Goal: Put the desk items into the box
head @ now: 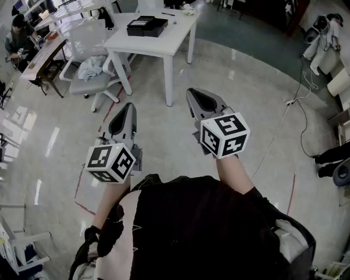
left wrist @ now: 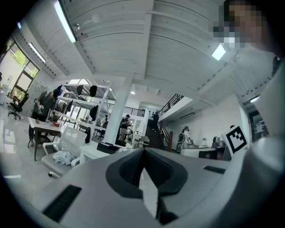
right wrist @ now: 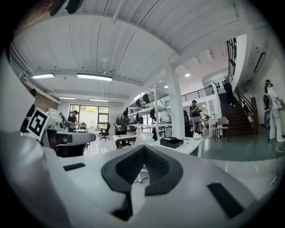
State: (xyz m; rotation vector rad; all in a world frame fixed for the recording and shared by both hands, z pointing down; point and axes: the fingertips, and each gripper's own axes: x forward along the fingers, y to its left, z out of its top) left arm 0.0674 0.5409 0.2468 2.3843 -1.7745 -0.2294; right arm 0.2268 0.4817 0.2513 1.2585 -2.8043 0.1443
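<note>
Task not begun: we stand well apart from the white table [head: 176,34], left gripper [head: 128,106] and right gripper [head: 193,93] both closed on nothing, black box [head: 146,25] and small desk items [head: 188,9] on that table.

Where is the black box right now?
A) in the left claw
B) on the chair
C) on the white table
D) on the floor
C: the black box sits on top of the white table, not on the floor or the chair beside it.

Floor [head: 246,82] glossy, table [head: 176,33] matt wht, box [head: 146,26] matt blk
</note>
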